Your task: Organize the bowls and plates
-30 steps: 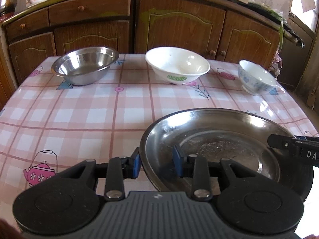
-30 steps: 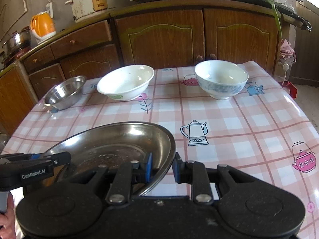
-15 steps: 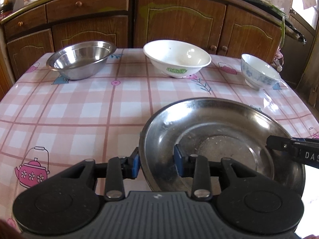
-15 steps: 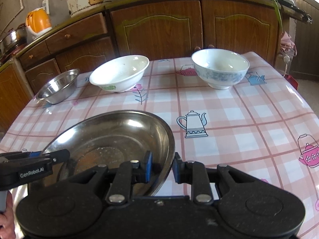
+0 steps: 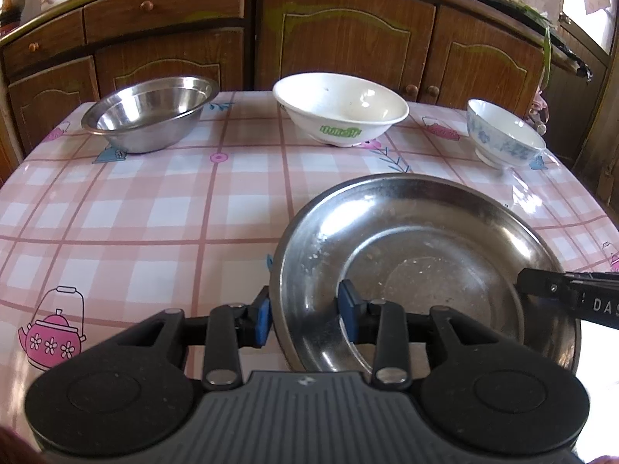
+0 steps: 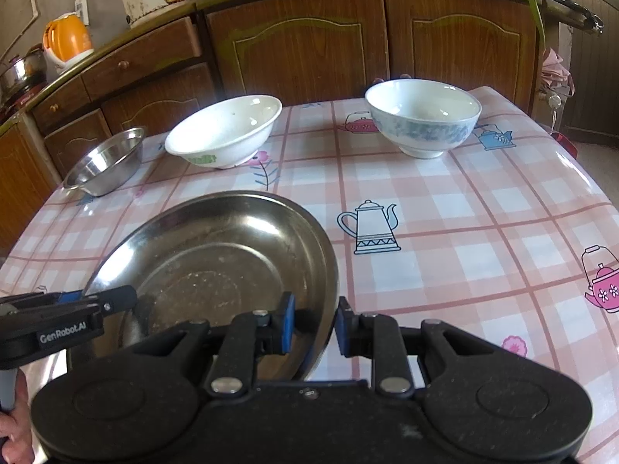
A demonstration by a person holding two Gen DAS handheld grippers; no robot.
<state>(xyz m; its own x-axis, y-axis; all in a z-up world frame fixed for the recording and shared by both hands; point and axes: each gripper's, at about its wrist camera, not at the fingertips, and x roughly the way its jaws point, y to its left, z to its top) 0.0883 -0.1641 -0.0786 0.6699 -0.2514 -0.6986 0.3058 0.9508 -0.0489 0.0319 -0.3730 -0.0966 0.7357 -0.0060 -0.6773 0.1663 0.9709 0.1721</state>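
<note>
A wide steel plate is held over the near part of the surface, which is covered in a pink checked cloth with teapot prints, and both hand-held grippers grip it at opposite sides of its rim. The left hand-held gripper straddles the plate's left rim, one blue pad outside and the other inside the dish, its jaws narrowed onto the metal edge. The right hand-held gripper does the same on the right rim, its pads drawn close together with the thin edge pinched between them. In the right wrist view the plate tilts, its far-left side lower than the gripped edge, and specks of residue show on its flat bottom. Along the far side of the surface stand three bowls, well apart from one another and from the plate: a steel bowl at the left, a white bowl with green lettering in the middle, and a blue-patterned bowl at the right. All three sit upright. Brown wooden cabinets stand behind the surface.
</note>
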